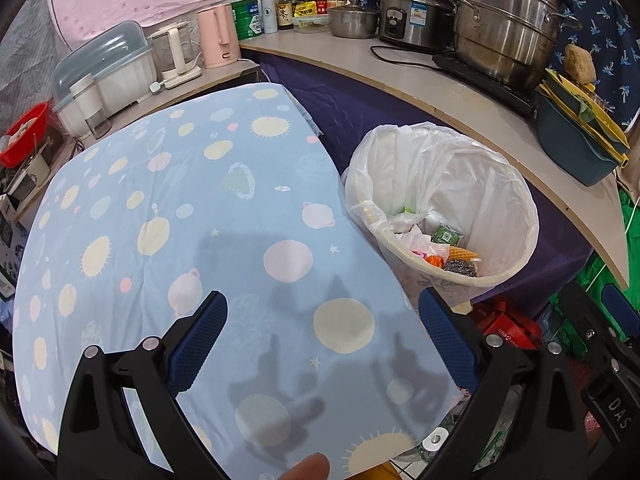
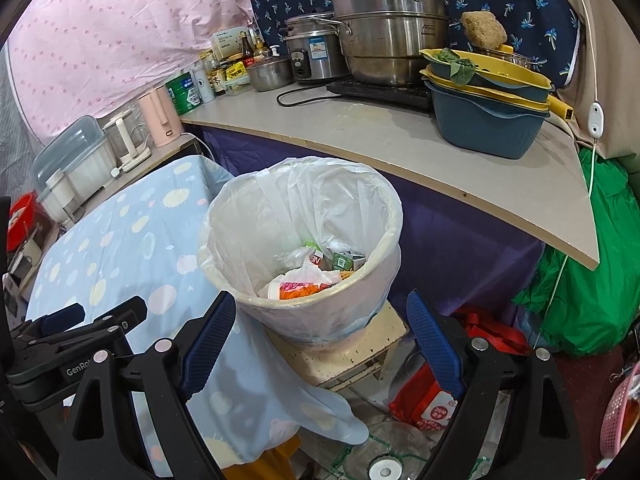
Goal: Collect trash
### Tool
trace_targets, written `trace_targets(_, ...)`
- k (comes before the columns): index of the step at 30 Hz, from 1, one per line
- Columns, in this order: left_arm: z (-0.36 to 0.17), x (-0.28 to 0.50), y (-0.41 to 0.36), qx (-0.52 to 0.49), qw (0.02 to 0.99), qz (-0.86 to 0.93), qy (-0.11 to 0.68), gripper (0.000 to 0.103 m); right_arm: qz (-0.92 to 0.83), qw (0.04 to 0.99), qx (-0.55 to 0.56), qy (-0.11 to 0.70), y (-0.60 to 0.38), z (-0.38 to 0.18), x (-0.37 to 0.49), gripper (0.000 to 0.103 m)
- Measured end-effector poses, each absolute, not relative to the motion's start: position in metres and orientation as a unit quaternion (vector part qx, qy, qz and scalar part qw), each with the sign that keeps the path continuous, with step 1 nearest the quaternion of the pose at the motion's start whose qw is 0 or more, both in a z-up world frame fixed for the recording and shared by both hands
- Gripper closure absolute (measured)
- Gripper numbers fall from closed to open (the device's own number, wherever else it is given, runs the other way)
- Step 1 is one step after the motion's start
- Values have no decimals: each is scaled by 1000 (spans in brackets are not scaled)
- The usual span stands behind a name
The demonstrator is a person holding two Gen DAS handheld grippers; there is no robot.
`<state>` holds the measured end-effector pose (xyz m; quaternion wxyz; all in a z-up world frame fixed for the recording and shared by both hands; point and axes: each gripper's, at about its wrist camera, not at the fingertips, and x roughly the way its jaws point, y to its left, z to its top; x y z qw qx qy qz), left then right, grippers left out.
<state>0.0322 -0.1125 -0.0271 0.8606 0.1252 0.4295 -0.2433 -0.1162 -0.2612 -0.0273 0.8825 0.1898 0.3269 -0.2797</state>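
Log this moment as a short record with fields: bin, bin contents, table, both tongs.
bin: white-lined trash bin standing on a small cream stool, beside the table
bin contents: wrappers, a green carton, a steel scourer
table: blue patterned cloth, no trash on it
left tongs: open, empty, above the cloth
right tongs: open, empty, facing the bin

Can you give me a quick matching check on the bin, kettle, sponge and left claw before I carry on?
Things:
1. trash bin
2. pink kettle
3. brown sponge
4. left claw

Descriptions:
A. on top of the stacked basins
B. open above the patterned cloth
C. lined with a white bag, trash inside
D. beside the clear kettle

Pairs: 1-C, 2-D, 3-A, 4-B
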Motion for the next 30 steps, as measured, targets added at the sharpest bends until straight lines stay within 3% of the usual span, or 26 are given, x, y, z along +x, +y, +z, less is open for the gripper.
trace_targets(30, -33, 21, -124, 147, 861, -246, 419, 11, -283, 878, 183, 341, -263, -38, -111, 19)
